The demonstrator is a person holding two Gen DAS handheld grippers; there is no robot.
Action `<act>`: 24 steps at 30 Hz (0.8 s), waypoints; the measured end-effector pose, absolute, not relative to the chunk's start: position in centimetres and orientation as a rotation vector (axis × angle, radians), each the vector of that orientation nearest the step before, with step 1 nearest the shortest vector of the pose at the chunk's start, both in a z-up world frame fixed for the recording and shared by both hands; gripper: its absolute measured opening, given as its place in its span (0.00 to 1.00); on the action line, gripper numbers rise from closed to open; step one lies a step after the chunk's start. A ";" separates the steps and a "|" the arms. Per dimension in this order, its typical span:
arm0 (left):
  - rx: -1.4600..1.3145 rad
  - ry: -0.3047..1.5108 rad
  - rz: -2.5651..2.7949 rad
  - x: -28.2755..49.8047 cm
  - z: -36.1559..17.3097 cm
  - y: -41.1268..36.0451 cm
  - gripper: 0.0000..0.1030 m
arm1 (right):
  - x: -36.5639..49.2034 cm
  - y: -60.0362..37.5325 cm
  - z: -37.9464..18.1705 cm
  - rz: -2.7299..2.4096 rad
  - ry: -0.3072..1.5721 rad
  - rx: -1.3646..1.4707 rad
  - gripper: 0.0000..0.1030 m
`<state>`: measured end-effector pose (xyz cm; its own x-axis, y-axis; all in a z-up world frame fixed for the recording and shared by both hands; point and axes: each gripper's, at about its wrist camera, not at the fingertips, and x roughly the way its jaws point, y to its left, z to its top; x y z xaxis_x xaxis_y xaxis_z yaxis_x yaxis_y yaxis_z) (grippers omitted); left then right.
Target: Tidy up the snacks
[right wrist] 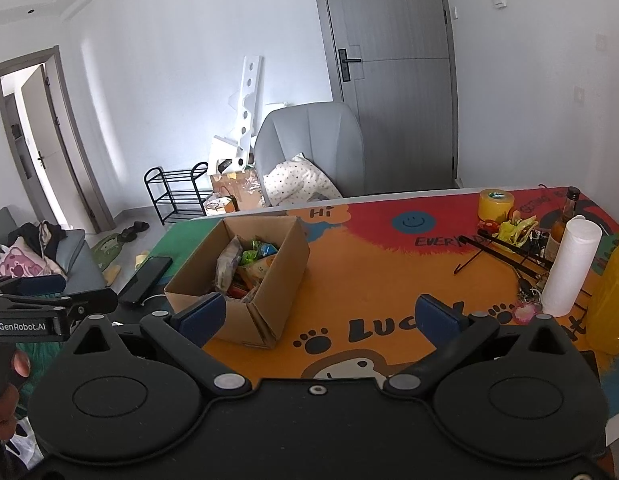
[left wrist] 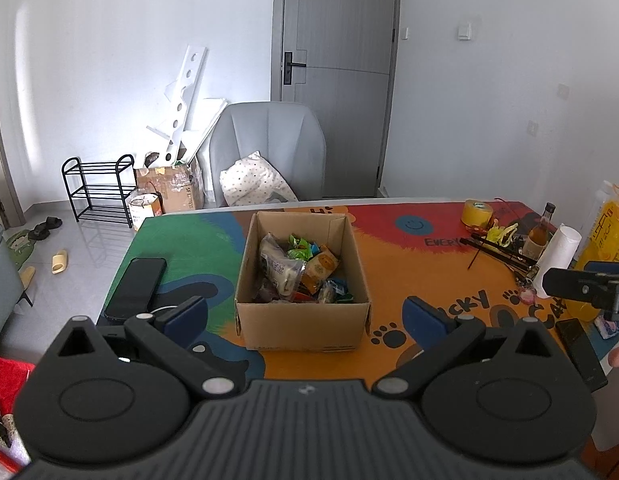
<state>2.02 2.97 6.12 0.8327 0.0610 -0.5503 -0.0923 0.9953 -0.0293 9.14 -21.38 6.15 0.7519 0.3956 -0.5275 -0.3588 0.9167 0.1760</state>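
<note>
An open cardboard box (left wrist: 301, 320) stands on the colourful table mat (left wrist: 409, 264). Inside lie several snack packets (left wrist: 297, 268), clear, green and orange. The box also shows in the right wrist view (right wrist: 265, 280), with the snacks (right wrist: 249, 260) inside. My left gripper (left wrist: 305, 312) is open and empty, held above the near side of the box. My right gripper (right wrist: 321, 316) is open and empty, to the right of the box over bare mat. The right gripper shows at the right edge of the left wrist view (left wrist: 589, 288).
A black phone (left wrist: 135, 288) lies left of the box. At the right stand a yellow tape roll (left wrist: 476, 213), a small bottle (left wrist: 539, 232), a paper roll (left wrist: 559, 256), a yellow bag (left wrist: 605, 240) and black rods (left wrist: 497, 248). A grey chair (left wrist: 269, 148) stands behind the table.
</note>
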 end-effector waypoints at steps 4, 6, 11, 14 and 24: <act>-0.054 0.575 0.082 1.9 6.2 2.9 1.00 | 9.2 -21.5 6.2 0.410 0.590 0.066 1.00; -0.056 0.574 0.082 1.9 6.3 2.9 1.00 | 9.2 -21.5 6.2 0.409 0.590 0.065 1.00; -0.055 0.572 0.077 1.8 6.2 2.9 1.00 | 9.2 -21.6 6.2 0.409 0.590 0.064 1.00; -0.056 0.572 0.077 1.8 6.2 2.9 1.00 | 9.2 -21.6 6.2 0.408 0.590 0.062 1.00; -0.057 0.571 0.074 1.7 6.2 2.9 1.00 | 9.1 -21.8 6.2 0.409 0.589 0.059 1.00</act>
